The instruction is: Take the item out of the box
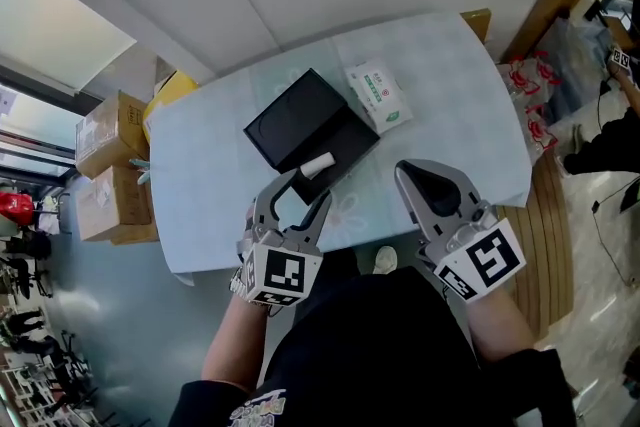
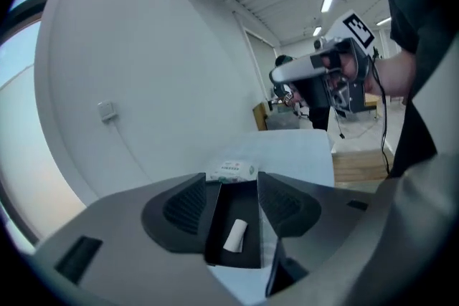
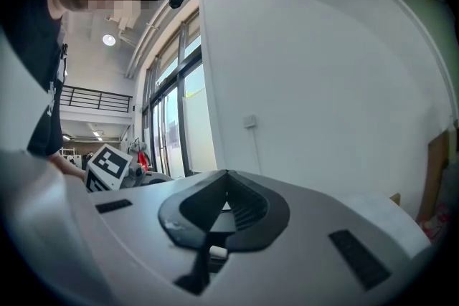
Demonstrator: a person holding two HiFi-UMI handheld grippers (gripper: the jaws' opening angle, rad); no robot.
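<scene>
The packet's [image 1: 378, 96] print was too small to read. In the head view the left gripper [image 1: 305, 187] covered part of the box's [image 1: 300, 120] near edge. In its own view the right gripper's [image 3: 228, 186] closed jaws hid nearly all the box; only a sliver of the roll [image 3: 217, 251] showed beneath them.

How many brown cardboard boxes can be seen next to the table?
2. Both stand past the left end of the table in the head view: the upper cardboard box, and the lower cardboard box beneath it in the picture. More may be hidden.
</scene>
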